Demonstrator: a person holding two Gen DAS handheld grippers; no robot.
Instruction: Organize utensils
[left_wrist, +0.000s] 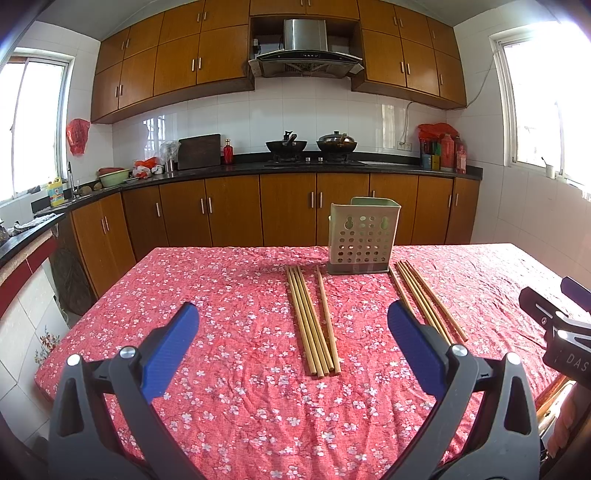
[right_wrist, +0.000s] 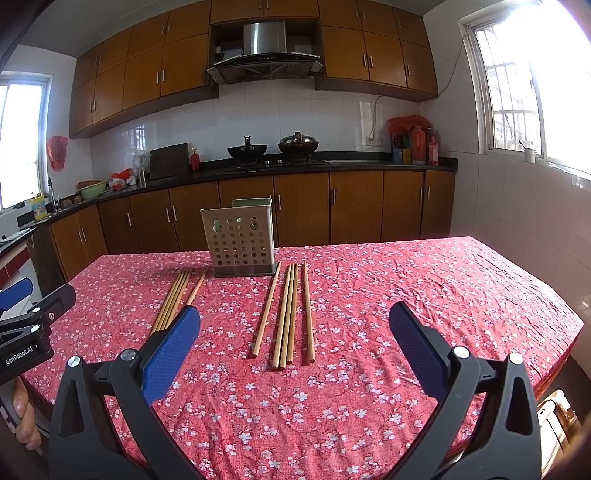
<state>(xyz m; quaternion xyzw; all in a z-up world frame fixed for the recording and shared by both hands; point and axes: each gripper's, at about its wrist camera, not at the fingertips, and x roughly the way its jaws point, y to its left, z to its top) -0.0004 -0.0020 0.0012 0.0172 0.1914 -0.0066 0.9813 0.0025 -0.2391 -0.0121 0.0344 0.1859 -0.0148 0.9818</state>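
Left wrist view: your left gripper (left_wrist: 293, 334) hangs above the near part of the table (left_wrist: 110, 314), jaws spread wide with nothing between them. The right wrist view shows your right gripper (right_wrist: 294, 334) in the same condition: jaws fully apart, holding nothing.

Task status: not started, as far as the views show.

1. The perforated utensil holder (left_wrist: 360, 236) stands upright toward the far side of the red floral tablecloth (left_wrist: 240, 406). No chopstick shows above its rim; its inside is hidden from both cameras.
2. The left chopstick group (left_wrist: 314, 321) lies flat on the cloth, its far ends just left of the holder's base. Five sticks can be counted: four bunched together and one slightly apart.
3. The right chopstick group (right_wrist: 290, 314) lies flat to the right of the holder. Five sticks again: three bunched in the middle and one apart on each side.

Remaining work, by judgement: every visible chopstick has yet to be picked up and stood in the holder. Each group lies ahead of the gripper on its own side.
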